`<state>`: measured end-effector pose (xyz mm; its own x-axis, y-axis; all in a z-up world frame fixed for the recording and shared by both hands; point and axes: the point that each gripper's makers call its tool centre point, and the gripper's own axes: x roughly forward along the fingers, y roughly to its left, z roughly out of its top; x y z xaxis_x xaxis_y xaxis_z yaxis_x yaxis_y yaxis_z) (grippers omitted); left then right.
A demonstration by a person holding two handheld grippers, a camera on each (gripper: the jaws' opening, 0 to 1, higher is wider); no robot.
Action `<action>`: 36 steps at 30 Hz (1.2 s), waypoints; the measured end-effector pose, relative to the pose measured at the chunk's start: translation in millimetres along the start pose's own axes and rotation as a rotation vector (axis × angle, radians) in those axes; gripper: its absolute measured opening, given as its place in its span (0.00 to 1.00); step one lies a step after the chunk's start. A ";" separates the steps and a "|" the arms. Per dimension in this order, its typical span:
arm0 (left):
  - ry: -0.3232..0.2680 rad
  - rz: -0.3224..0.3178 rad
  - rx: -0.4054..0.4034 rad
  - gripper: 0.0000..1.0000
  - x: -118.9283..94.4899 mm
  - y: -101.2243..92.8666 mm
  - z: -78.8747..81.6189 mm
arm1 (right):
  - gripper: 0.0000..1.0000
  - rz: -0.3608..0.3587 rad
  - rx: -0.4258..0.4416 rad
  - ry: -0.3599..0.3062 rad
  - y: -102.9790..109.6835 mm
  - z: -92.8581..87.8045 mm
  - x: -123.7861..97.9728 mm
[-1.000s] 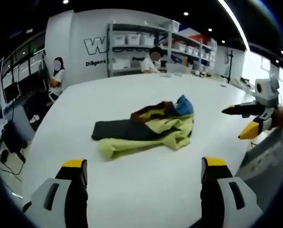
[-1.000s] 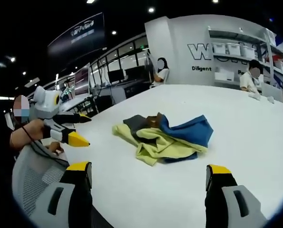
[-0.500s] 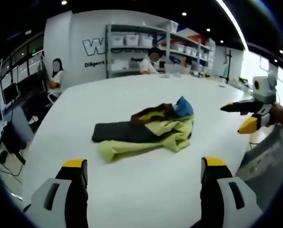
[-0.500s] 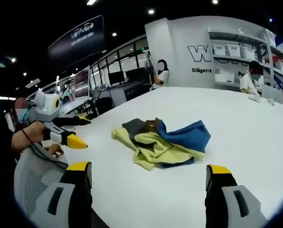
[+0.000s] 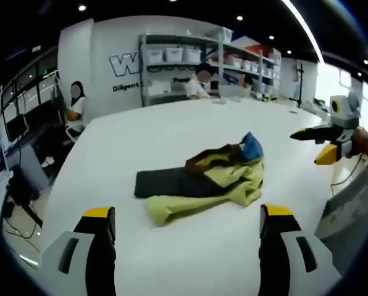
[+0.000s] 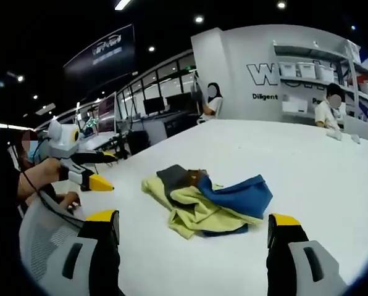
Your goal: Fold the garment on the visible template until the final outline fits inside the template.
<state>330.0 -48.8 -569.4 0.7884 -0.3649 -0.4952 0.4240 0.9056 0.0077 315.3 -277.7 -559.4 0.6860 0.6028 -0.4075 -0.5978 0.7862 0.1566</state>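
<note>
A crumpled garment (image 5: 202,180) in yellow-green, dark grey, brown and blue lies in a heap on the white table (image 5: 171,123). In the right gripper view the same garment (image 6: 205,200) shows its blue part toward the right. My left gripper (image 5: 185,231) hangs open over the near table edge, well short of the cloth, with nothing between its jaws. My right gripper (image 6: 193,234) is open too, also short of the cloth and empty. The right gripper (image 5: 317,143) shows at the right edge of the left gripper view, and the left gripper (image 6: 88,169) at the left of the right gripper view. No template outline is discernible.
A grey mesh chair back (image 6: 45,237) stands by the table's near edge. Shelves with white bins (image 5: 178,58) line the back wall, and people sit at the table's far end (image 5: 199,80) and near desks (image 5: 76,105).
Both views have shifted a little as the hands moved; the garment sits slightly further right in the left gripper view. The garment itself lies as before and both grippers stay open.
</note>
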 end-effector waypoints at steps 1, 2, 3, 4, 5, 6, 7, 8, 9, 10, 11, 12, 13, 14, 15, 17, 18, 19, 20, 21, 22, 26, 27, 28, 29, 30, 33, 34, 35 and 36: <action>-0.007 0.002 -0.023 0.94 3.5 1.5 2.1 | 0.99 0.001 -0.014 0.003 -2.2 1.3 2.2; -0.007 0.008 -0.029 0.94 5.7 3.1 2.9 | 0.99 0.000 -0.019 0.001 -3.4 2.8 3.7; -0.003 0.017 -0.031 0.94 9.0 4.9 3.7 | 0.99 0.005 -0.025 0.000 -4.3 4.6 5.8; -0.001 0.024 -0.032 0.93 11.3 6.0 4.2 | 0.99 0.010 -0.025 0.000 -5.0 6.1 7.5; 0.000 0.026 -0.034 0.92 13.6 6.6 5.1 | 0.99 0.012 -0.027 -0.001 -6.2 7.6 9.4; -0.002 0.023 -0.037 0.92 16.1 6.8 6.2 | 0.99 0.014 -0.031 0.000 -7.5 9.0 11.4; 0.000 0.010 -0.042 0.92 20.1 5.5 7.8 | 0.99 0.014 -0.041 0.000 -10.2 11.6 14.5; 0.002 0.002 -0.042 0.91 22.3 4.7 8.9 | 0.99 0.014 -0.047 0.003 -12.1 12.9 16.5; 0.004 -0.002 -0.039 0.91 24.4 4.6 10.1 | 0.99 0.015 -0.053 0.007 -13.8 14.1 18.3; 0.006 -0.004 -0.031 0.90 27.7 5.3 11.8 | 0.99 0.014 -0.062 0.010 -16.5 16.3 21.0; 0.007 -0.004 -0.027 0.90 29.8 6.4 12.9 | 0.99 0.015 -0.066 0.013 -18.9 18.0 23.5; 0.007 -0.006 -0.022 0.90 32.8 7.5 14.1 | 0.99 0.019 -0.069 0.016 -19.9 18.6 25.1; 0.010 -0.010 -0.019 0.90 35.1 8.1 14.5 | 0.99 0.020 -0.072 0.018 -21.6 19.1 27.0; 0.016 -0.016 -0.016 0.89 37.4 8.7 14.4 | 0.99 0.022 -0.077 0.022 -24.1 19.4 30.0; 0.020 -0.018 -0.016 0.88 40.5 10.6 14.7 | 0.99 0.025 -0.082 0.029 -25.5 18.8 31.6; 0.025 -0.017 -0.018 0.88 46.2 15.3 15.0 | 0.99 0.027 -0.087 0.038 -30.4 18.8 36.3; 0.026 -0.017 -0.019 0.87 46.9 16.0 15.1 | 0.99 0.028 -0.089 0.045 -33.2 18.4 38.9; 0.031 -0.013 -0.022 0.87 51.3 20.2 15.0 | 0.99 0.028 -0.091 0.049 -35.7 18.2 40.6; 0.034 -0.010 -0.024 0.87 53.3 22.6 14.9 | 0.98 0.029 -0.095 0.056 -38.6 17.9 43.1; 0.036 -0.006 -0.026 0.86 56.6 26.5 15.0 | 0.98 0.030 -0.099 0.060 -40.2 18.0 44.4; 0.038 -0.002 -0.028 0.86 59.0 29.5 14.8 | 0.98 0.033 -0.104 0.061 -41.7 18.3 46.1; 0.055 0.011 -0.032 0.82 68.5 37.4 13.5 | 0.94 0.038 -0.126 0.069 -50.4 18.9 54.6; 0.051 0.007 -0.032 0.81 70.2 37.2 14.6 | 0.92 0.043 -0.140 0.075 -52.6 18.1 57.1; 0.047 -0.006 -0.033 0.80 73.2 36.0 16.1 | 0.91 0.045 -0.144 0.076 -53.9 18.0 58.9; 0.044 -0.020 -0.031 0.78 75.7 34.1 17.2 | 0.89 0.049 -0.149 0.079 -55.0 17.7 60.5; 0.053 -0.055 -0.021 0.77 79.4 28.4 17.2 | 0.88 0.049 -0.155 0.083 -57.6 17.3 63.6; 0.055 -0.080 -0.014 0.73 88.8 21.2 18.3 | 0.85 0.050 -0.183 0.088 -63.7 17.0 70.6; 0.055 -0.091 -0.011 0.73 91.8 18.6 18.4 | 0.83 0.052 -0.187 0.087 -64.2 17.1 71.5; 0.057 -0.108 -0.008 0.72 96.2 14.5 18.2 | 0.80 0.056 -0.198 0.086 -65.9 17.4 74.6; 0.060 -0.121 -0.005 0.70 99.3 11.8 17.8 | 0.77 0.057 -0.207 0.083 -67.9 18.1 77.8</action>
<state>421.2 -78.2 -603.1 0.7038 -0.4578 -0.5432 0.5118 0.8571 -0.0593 416.7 -281.7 -585.5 0.6173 0.6257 -0.4770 -0.7129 0.7013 -0.0026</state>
